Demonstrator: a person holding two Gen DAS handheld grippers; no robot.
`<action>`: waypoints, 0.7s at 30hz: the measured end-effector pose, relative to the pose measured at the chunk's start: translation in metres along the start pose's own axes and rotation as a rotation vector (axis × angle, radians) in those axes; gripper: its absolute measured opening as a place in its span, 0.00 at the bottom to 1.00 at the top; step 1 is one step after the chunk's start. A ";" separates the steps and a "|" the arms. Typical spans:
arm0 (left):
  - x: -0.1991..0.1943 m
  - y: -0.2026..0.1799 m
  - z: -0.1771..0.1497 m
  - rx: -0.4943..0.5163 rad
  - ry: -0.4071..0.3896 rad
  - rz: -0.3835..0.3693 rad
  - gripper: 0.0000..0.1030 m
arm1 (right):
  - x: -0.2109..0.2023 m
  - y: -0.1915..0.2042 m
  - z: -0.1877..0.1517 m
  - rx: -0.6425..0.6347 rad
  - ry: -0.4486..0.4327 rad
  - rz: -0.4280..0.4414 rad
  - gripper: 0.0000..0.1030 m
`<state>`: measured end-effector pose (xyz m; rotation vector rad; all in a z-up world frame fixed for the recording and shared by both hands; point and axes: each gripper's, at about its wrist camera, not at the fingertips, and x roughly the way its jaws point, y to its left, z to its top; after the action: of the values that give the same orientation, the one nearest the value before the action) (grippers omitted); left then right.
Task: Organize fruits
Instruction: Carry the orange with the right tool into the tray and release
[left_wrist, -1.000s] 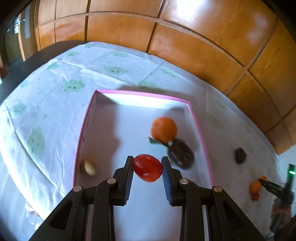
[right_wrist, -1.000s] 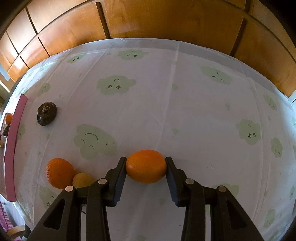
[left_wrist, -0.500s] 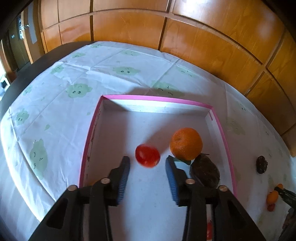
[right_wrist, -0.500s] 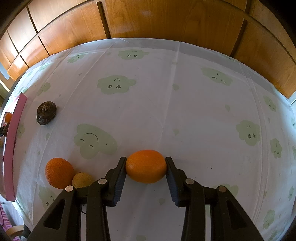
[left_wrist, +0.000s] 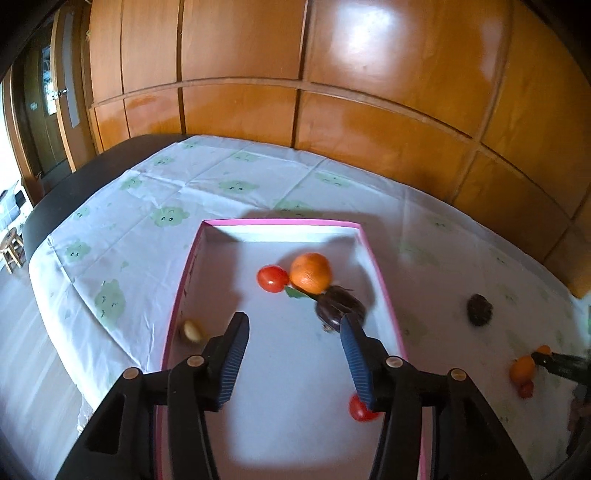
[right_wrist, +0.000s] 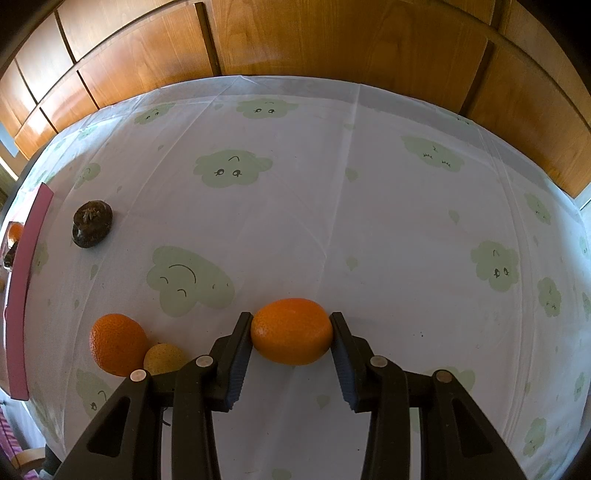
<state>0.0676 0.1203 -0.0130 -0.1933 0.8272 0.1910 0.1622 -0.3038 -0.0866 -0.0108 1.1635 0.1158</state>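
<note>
A pink-rimmed white box (left_wrist: 380, 280) lies on the cloud-print tablecloth. In it are a red tomato (left_wrist: 272, 278) touching an orange (left_wrist: 310, 272), a dark purple fruit (left_wrist: 338, 308), a small pale fruit (left_wrist: 192, 331) and another small red fruit (left_wrist: 360, 408). My left gripper (left_wrist: 293, 325) is open and empty above the box. My right gripper (right_wrist: 291, 328) is shut on an orange (right_wrist: 291, 331) at the cloth. Left of it lie another orange (right_wrist: 118, 343), a yellow fruit (right_wrist: 162, 358) and a dark fruit (right_wrist: 92, 222).
The box's pink edge (right_wrist: 26, 280) shows at the far left of the right wrist view. Wooden wall panels (left_wrist: 332, 92) stand behind the table. The dark table edge (left_wrist: 85, 177) and floor lie to the left. The right gripper with fruit (left_wrist: 524, 369) shows at far right.
My left gripper opened and let go of the red tomato, which now rests beside the orange in the box. The left gripper pulled back and up. The right gripper kept still, holding its orange.
</note>
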 end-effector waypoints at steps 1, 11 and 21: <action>-0.003 -0.003 -0.003 0.008 0.001 -0.009 0.51 | 0.000 0.001 0.000 0.000 0.000 -0.001 0.41; -0.022 -0.027 -0.020 0.070 -0.020 -0.031 0.56 | -0.002 0.004 0.000 -0.005 0.000 -0.010 0.40; -0.024 -0.036 -0.031 0.096 -0.004 -0.037 0.59 | -0.002 0.004 0.000 -0.007 -0.002 -0.009 0.40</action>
<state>0.0384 0.0756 -0.0118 -0.1181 0.8264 0.1172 0.1610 -0.3001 -0.0845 -0.0219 1.1608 0.1115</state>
